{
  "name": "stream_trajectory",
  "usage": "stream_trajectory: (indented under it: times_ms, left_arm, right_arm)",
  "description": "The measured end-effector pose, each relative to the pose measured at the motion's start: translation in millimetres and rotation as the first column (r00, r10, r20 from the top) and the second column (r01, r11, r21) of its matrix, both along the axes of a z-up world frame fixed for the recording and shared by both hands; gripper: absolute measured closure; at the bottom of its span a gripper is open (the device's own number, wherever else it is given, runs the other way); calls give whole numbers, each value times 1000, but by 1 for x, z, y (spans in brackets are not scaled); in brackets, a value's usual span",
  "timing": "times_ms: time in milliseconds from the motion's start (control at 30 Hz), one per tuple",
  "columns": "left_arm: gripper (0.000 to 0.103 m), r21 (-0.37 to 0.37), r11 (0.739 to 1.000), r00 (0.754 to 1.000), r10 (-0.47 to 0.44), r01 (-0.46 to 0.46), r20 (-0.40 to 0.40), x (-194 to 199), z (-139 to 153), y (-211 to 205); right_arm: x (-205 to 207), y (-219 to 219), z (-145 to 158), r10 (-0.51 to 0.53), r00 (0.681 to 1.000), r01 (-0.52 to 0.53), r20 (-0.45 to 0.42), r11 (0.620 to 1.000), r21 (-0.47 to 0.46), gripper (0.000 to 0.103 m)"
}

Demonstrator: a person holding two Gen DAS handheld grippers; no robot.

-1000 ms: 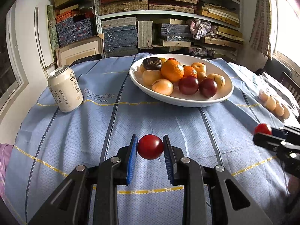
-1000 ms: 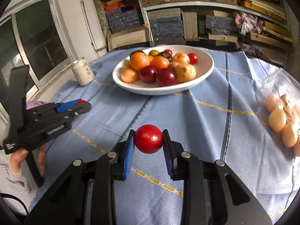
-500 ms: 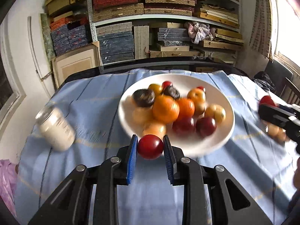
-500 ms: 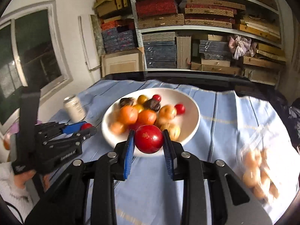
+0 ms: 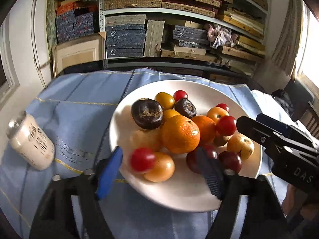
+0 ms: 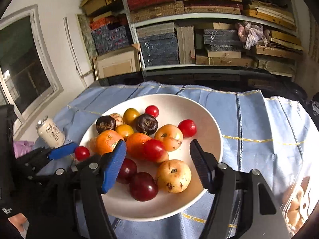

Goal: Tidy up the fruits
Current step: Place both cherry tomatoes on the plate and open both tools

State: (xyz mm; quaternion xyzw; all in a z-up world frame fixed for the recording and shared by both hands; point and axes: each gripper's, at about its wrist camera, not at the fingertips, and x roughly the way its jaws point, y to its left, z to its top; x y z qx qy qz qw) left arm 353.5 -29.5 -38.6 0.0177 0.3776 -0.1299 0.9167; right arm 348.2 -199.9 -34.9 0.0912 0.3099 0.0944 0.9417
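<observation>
A white bowl (image 5: 123, 119) (image 6: 215, 131) on the blue tablecloth holds several oranges, yellow, dark and red fruits. My left gripper (image 5: 159, 155) hangs over the bowl's near left rim, jaws opening. A blurred red fruit (image 5: 142, 160) is loose between them and touches neither pad. My right gripper (image 6: 158, 145) is over the bowl's near side, jaws also opening. Its red fruit (image 6: 154, 149) lies free on the pile between the pads. In the left wrist view the right gripper (image 5: 249, 119) reaches in from the right, with that fruit (image 5: 226, 125) just off its tip.
A pale drink can (image 5: 30, 141) (image 6: 50, 132) stands left of the bowl. A clear bag of pale round fruits (image 6: 297, 205) lies at the right edge. Shelves stacked with boxes (image 5: 179, 29) rise behind the table. A window is on the left wall.
Both grippers moved forward from the near table to over the bowl. Each was shut on a red fruit; now both sets of jaws stand apart and the fruits are free.
</observation>
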Motion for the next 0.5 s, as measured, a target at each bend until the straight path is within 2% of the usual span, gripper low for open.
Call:
stream_trajectory:
  times_ms: [100, 167, 233, 300, 433, 500]
  left_arm:
    - [25, 8, 1000, 1000, 1, -1, 2, -4, 0, 1]
    - [24, 21, 1000, 1000, -2, 2, 10, -10, 1, 2]
    - [21, 28, 1000, 1000, -3, 2, 26, -20, 4, 6]
    - [16, 35, 999, 999, 5, -7, 48, -32, 8, 11]
    - [10, 42, 999, 996, 23, -27, 83, -63, 15, 24]
    - [5, 33, 999, 995, 32, -35, 98, -80, 18, 29]
  right_arm:
    - [-13, -3, 5, -1, 1000, 1, 17, 1000, 17, 38]
    - [-25, -6, 8, 2, 1000, -3, 27, 1000, 31, 33]
    - [-43, -11, 10, -18, 998, 14, 64, 998, 54, 15]
    - [-64, -13, 11, -35, 994, 29, 99, 998, 58, 9]
    - [-98, -10, 14, -37, 988, 38, 150, 999, 1, 5]
    - [-115, -9, 15, -10, 985, 10, 175, 1000, 4, 5]
